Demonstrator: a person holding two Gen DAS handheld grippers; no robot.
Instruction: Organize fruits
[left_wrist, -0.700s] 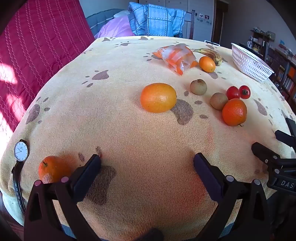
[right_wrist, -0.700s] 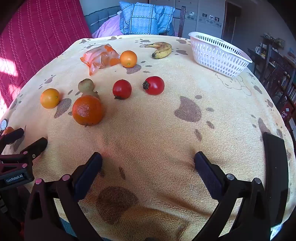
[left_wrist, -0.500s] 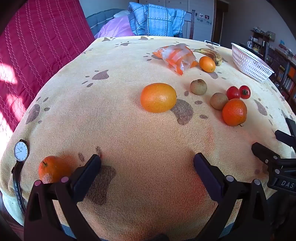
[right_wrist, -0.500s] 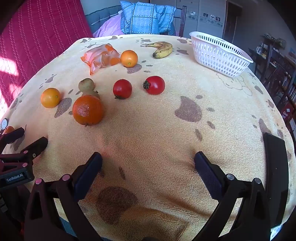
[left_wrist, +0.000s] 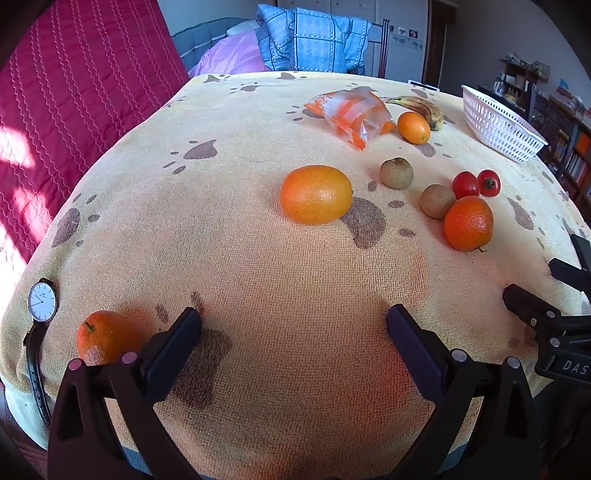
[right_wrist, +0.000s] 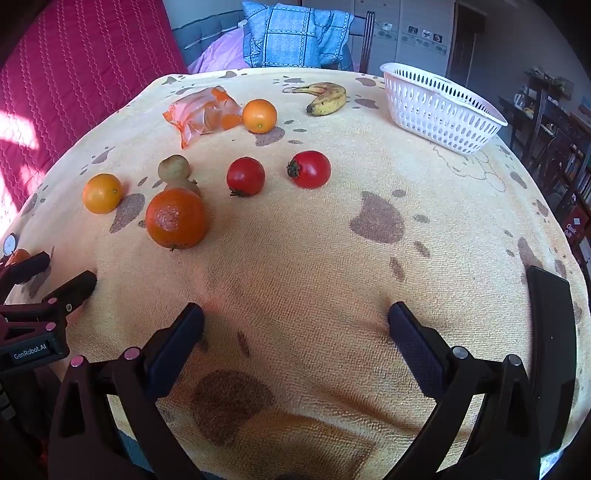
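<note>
— Over the near edge of the worktop (left_wrist: 258, 280), what have you got?

— I have my left gripper (left_wrist: 293, 325) hovering low with its jaws spread wide and nothing between them. My right gripper (right_wrist: 295, 321) hangs the same way beside it, jaws apart and empty, above the paw-print cloth.

— Where is the fruit?

— A small mandarin (left_wrist: 105, 341) sits at the near left corner, just beside my left gripper's left finger, with a wristwatch (left_wrist: 42, 306) next to it at the left edge. Mid-worktop lies a large yellow-orange citrus (left_wrist: 316, 194). To its right a deep orange (right_wrist: 176, 218) sits in front of two kiwis (right_wrist: 174, 168); whether the nearer one touches it, I cannot tell. Two red tomatoes (right_wrist: 277, 172) lie apart from each other, right of the kiwis.

— And further back?

— Toward the far edge I see a plastic bag (right_wrist: 201, 114) with orange pieces inside, a small orange (right_wrist: 259, 115) just right of it, then a spotted banana (right_wrist: 325, 98). A white basket (right_wrist: 439, 107) stands at the far right corner.
</note>
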